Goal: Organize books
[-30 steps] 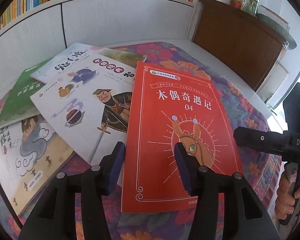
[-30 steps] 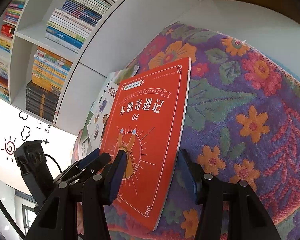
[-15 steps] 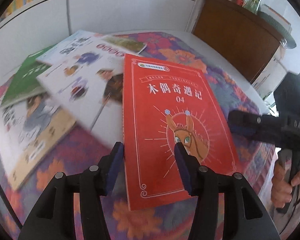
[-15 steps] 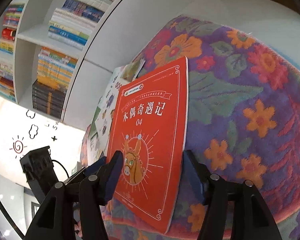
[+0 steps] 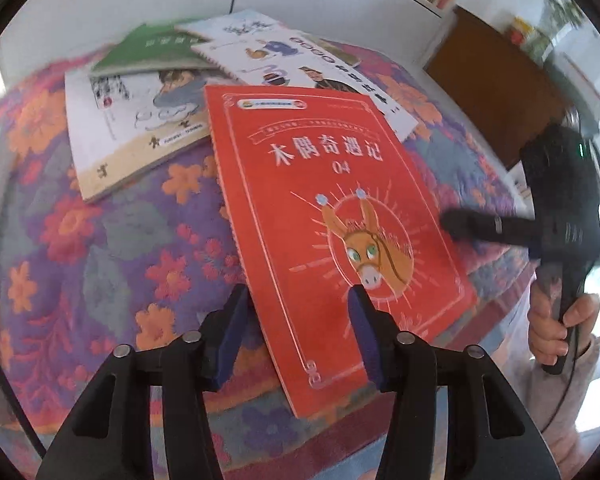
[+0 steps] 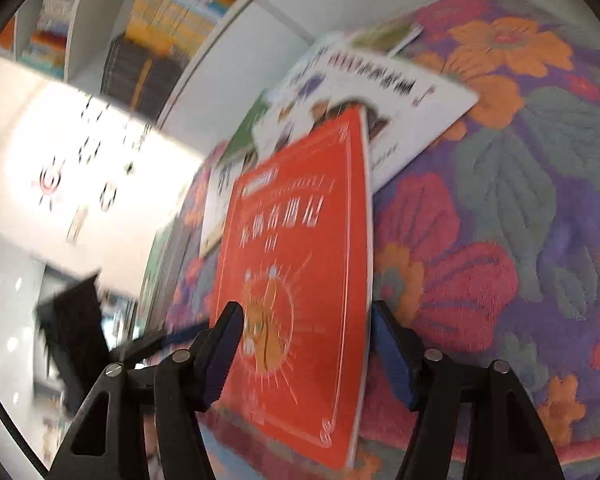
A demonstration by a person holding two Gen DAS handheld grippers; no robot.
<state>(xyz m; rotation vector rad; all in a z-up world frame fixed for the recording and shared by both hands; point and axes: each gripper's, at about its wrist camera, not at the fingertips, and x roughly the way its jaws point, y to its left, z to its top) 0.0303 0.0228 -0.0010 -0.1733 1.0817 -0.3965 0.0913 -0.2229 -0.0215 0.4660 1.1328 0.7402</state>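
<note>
My left gripper [image 5: 298, 330] straddles the near-left edge of the thin red paperback with the donkey cover [image 5: 332, 216], its jaws having just been closing with that edge between them, whether they pinch it yet I cannot tell; my right gripper [image 6: 306, 350] brackets the opposite long edge, jaws also just narrowed, so I judge the two mean to lift it together; it lies on the flowered woven cloth [image 5: 100, 240], overlapping the scattered white and green picture books [image 5: 140, 120].

The red book [image 5: 328, 216] (orange donkey on its cover) lies on a purple floral cloth [image 5: 100, 240].
</note>
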